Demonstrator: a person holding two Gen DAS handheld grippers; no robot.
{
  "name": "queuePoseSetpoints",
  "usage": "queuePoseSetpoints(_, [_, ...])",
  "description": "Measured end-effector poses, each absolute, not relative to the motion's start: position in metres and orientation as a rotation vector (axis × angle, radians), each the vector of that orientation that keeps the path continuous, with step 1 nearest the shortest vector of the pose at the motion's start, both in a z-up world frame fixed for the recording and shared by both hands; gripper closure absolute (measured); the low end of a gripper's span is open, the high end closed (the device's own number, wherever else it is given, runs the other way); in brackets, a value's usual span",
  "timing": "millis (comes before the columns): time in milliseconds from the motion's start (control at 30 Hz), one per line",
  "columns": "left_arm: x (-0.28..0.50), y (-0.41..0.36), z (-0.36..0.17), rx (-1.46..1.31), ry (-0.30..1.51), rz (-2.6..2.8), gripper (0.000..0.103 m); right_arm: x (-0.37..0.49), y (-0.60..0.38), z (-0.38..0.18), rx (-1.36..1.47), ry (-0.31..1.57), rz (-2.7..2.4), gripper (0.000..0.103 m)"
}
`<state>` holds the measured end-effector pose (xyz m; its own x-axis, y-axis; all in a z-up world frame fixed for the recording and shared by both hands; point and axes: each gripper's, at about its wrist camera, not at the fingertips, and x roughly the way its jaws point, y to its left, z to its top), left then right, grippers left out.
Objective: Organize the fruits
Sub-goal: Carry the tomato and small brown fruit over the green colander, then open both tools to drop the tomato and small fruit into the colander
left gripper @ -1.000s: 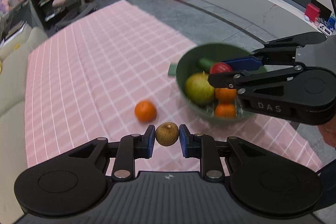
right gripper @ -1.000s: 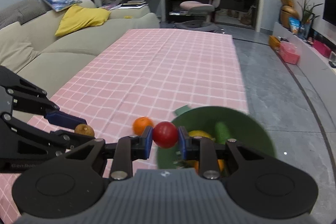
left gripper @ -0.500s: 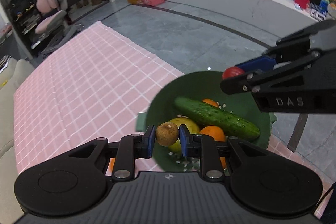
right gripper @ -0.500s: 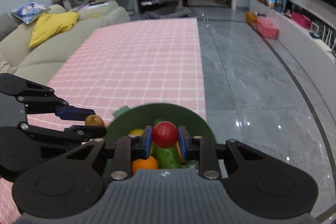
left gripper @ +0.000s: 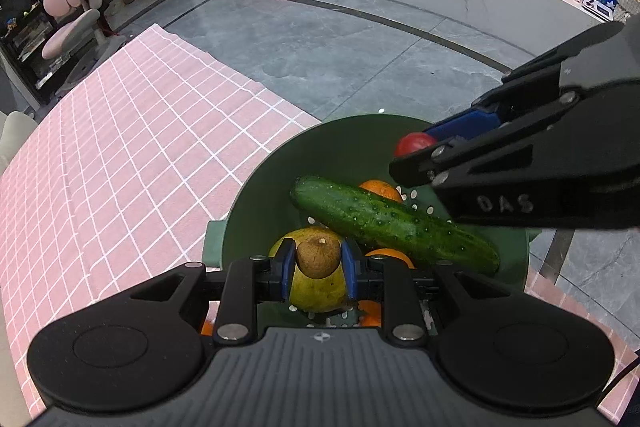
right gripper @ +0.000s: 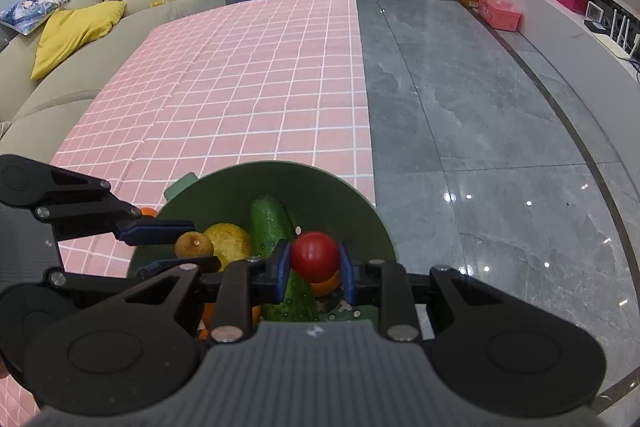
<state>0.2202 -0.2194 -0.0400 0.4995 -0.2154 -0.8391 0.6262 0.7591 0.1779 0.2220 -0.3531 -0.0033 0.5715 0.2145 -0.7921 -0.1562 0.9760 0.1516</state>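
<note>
My left gripper (left gripper: 318,269) is clamped on a small brown fruit (left gripper: 318,258), pads on its two sides; it looks light and firm with a rough skin, so I judge it won't slip. My right gripper (right gripper: 314,269) pinches a small red tomato (right gripper: 314,255) across its middle: smooth and likely soft, so only a gentle squeeze. Both point steeply down over the green colander bowl (left gripper: 352,147), which sits at the edge of the pink checked cloth (left gripper: 120,155). In it lie a cucumber (left gripper: 392,225), a yellow-green fruit (right gripper: 230,241) and oranges (left gripper: 380,190).
</note>
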Motion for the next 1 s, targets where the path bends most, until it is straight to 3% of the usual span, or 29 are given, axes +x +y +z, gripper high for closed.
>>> queuePoseSetpoints(733, [0.228, -0.23, -0.056, 0.536, 0.936, -0.543, 0.074, 0.227, -0.353, -0.019, 0.03, 1.0, 0.222, 0.081])
queuePoseSetpoints(967, [0.229, -0.232, -0.056, 0.546, 0.926, -0.538, 0.067, 0.227, -0.353, -0.023, 0.034, 1.009, 0.22, 0.078])
queuePoseSetpoints(1000, [0.228, -0.231, -0.056, 0.55, 0.924, -0.532, 0.059, 0.228, -0.353, -0.023, 0.035, 1.009, 0.217, 0.077])
